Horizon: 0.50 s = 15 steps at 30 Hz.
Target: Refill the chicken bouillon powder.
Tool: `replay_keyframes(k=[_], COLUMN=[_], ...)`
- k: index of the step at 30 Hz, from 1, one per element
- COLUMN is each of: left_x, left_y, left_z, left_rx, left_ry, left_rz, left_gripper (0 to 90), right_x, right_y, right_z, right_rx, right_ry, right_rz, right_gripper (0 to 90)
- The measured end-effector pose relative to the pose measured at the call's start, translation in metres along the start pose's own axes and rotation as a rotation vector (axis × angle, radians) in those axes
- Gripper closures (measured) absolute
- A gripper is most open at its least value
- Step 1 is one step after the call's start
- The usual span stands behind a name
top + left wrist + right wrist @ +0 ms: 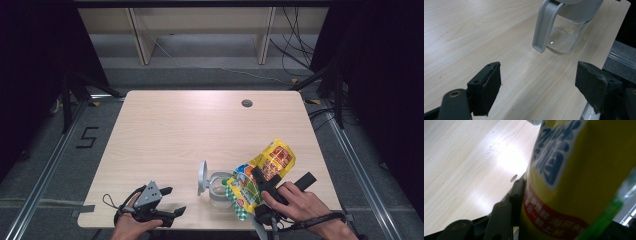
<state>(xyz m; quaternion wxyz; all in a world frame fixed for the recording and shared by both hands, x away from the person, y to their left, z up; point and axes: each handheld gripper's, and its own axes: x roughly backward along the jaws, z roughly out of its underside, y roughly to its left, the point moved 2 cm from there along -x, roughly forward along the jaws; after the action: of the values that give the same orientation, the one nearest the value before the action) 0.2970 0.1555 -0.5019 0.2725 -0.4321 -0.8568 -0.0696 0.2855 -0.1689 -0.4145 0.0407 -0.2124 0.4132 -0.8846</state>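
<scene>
Pale wood tabletop, dark room behind, shelving frame at the back, cables on the floor. We read the work as pouring from a snack bag into a jar.

Right gripper: jaws clamped on the yellow snack bag, held tilted near the table's front-right edge, its lower green-checked end just beside or over the jar mouth; we can't tell which. In the right gripper view we see one black jaw pressed flat to the bag, printed side facing the cam.

Left gripper: jaws wide apart, nothing between them, resting idle at the front-left w/ the person's left hand on it. Its own view shows both pads spread and aimed toward the jar.

Glass jar: upright, just left of the bag, grey lid flipped open and standing on its left side. In the left gripper view we see a thin layer of pale grains on the jar bottom.

Progress, as we judge it: lid open and bag in position; jar approx. empty, so most of the filling is left, then closing the lid.

Count: 1 bag, 1 jar, 1 lid, 2 grippers, 1 table.
</scene>
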Motion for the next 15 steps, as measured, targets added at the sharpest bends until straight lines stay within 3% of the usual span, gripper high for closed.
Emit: replay_keyframes(k=[1, 4, 13, 15], left_x=[-0.0004, -0.0005, -0.0004, -0.0005], left_y=[0.0004, 0.0001, 0.0002, 0.0002], left_z=[0.0002, 0.0002, 0.0003, 0.0003], left_rx=[-0.007, -0.006, -0.004, -0.005], left_ry=[-0.002, -0.003, -0.001, -0.002], left_rz=[-0.007, -0.005, -0.010, -0.005], left_gripper=[20.2, 20.2, 20.3, 20.3], right_x=[-0.0013, -0.0011, 0.0000, 0.0004], right_y=[-0.0047, -0.0088, -0.0077, -0.0111], right_z=[-0.0007, 0.0012, 0.0018, 0.0027], right_rx=[0.059, 0.126, 0.108, 0.164], right_ry=[-0.022, -0.012, 0.014, 0.025], right_rz=[0.008, -0.001, 0.004, 0.002], right_gripper=[61.9, 62.3, 62.8, 62.9])
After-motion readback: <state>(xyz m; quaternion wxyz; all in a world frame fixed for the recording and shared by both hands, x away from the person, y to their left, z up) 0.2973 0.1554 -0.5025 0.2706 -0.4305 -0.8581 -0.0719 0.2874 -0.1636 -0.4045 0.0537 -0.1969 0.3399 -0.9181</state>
